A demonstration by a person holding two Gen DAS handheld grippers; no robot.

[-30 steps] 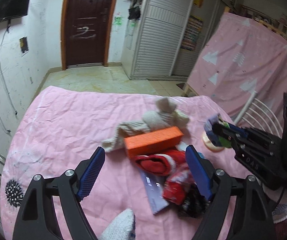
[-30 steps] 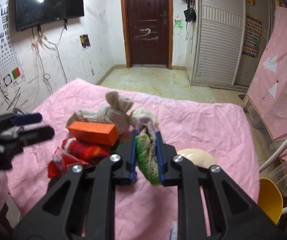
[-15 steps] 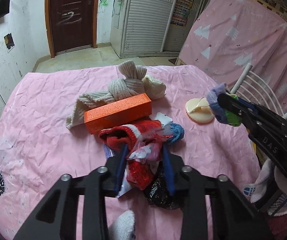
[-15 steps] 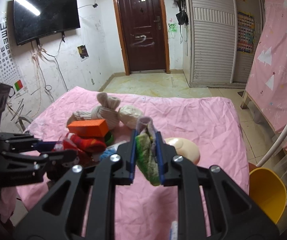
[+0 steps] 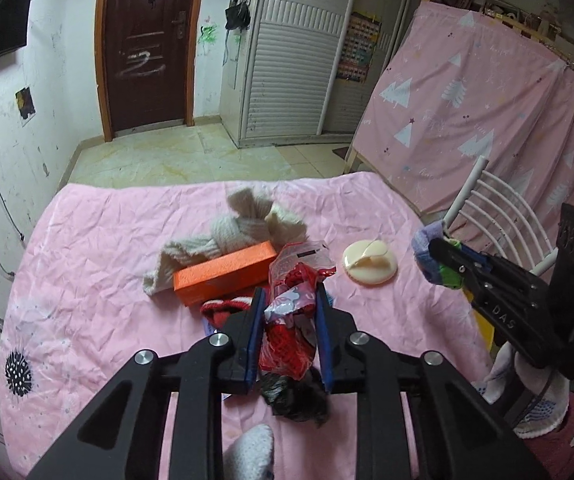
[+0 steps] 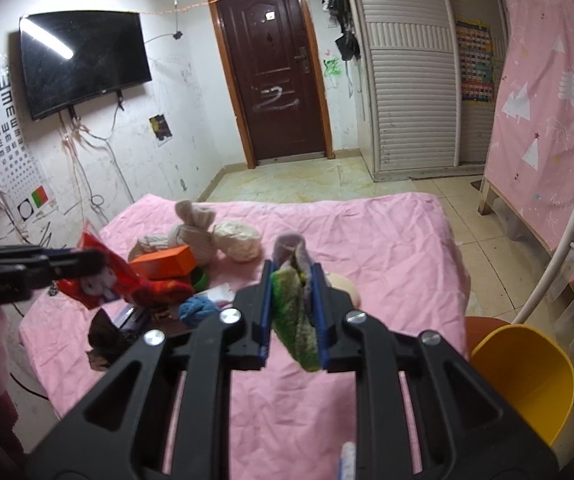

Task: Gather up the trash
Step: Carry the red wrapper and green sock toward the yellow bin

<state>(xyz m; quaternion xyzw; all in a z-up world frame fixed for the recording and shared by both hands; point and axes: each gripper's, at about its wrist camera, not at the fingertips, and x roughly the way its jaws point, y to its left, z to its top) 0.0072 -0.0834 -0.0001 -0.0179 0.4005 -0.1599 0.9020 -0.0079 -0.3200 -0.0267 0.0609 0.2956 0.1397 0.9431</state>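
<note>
My left gripper (image 5: 289, 316) is clamped on a crinkled red wrapper (image 5: 287, 332), which hangs between its blue pads above the pink table (image 5: 99, 264), with the orange box (image 5: 223, 272) just ahead and left of the fingertips. My right gripper (image 6: 293, 300) pinches a green-and-grey sock (image 6: 293, 312) held clear of the cloth. The yellow bin (image 6: 527, 372) sits low to that claw's right, beside the table's edge.

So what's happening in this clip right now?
A person is clearing a pink-covered table with two handheld claws. The left claw is shut on a red snack wrapper, lifted off the pile. The right claw is shut on a green and purple sock. A yellow bin stands nearby.
</note>
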